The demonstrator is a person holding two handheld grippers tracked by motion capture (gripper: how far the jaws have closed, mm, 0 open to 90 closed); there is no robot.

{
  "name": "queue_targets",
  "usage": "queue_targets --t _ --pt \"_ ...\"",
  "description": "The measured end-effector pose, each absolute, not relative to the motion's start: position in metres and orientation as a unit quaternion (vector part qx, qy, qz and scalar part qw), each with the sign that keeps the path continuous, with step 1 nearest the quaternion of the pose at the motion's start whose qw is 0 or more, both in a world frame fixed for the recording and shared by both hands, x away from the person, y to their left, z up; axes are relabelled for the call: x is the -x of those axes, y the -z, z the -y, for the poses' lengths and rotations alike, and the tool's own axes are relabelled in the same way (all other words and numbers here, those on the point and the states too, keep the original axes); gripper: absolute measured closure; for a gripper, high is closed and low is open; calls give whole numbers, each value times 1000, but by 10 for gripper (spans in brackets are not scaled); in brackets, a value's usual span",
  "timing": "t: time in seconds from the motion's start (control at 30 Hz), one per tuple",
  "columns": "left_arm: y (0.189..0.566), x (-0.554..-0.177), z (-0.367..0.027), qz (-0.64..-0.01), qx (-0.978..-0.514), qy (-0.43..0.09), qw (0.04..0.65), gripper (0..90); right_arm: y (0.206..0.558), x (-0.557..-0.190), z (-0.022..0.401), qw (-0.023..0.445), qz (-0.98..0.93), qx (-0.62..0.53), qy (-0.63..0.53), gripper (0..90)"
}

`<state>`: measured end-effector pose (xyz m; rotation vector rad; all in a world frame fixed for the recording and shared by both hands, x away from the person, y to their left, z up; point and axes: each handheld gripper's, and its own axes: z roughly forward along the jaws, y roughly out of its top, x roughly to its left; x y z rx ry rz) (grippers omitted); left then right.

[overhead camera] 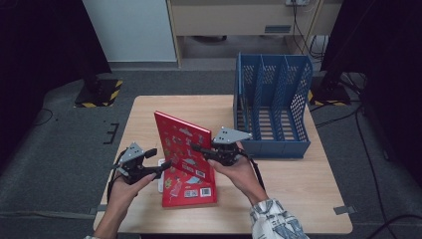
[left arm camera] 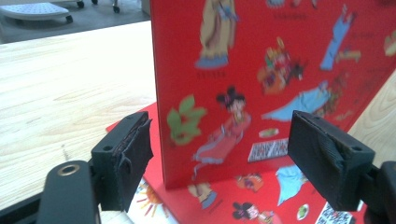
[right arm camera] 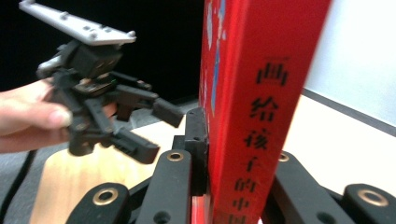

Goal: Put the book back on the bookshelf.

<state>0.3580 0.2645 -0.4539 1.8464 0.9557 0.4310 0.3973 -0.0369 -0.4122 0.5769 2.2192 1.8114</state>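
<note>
My right claw [overhead camera: 199, 148] is clamped on the spine edge of the upright red book [overhead camera: 180, 144], pads squeezing the hard cover on both sides. My left claw [overhead camera: 161, 158] stands wide; the book's free edge sits between its pads [left arm camera: 122, 156], untouched. Glossy stiff boards, probably slick, moderately heavy, so I'd grip low near the spine. A second red book [overhead camera: 191, 191] lies flat beneath. The perforated blue plastic file rack [overhead camera: 271, 102] stands beyond my right claw.
</note>
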Motion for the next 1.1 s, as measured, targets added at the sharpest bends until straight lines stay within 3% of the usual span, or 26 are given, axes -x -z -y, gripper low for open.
queue_targets --t 0.37,0.77,1.1 --pt "455 -360 -260 -379 -763 -180 491 175 410 -391 32 117 -764 -178 -609 794" --pt "456 -376 -254 -361 -760 -177 511 112 410 -390 35 95 -767 -159 -614 795" --pt "458 -380 -250 -357 -764 -167 511 186 408 -391 36 93 -768 -166 -612 768"
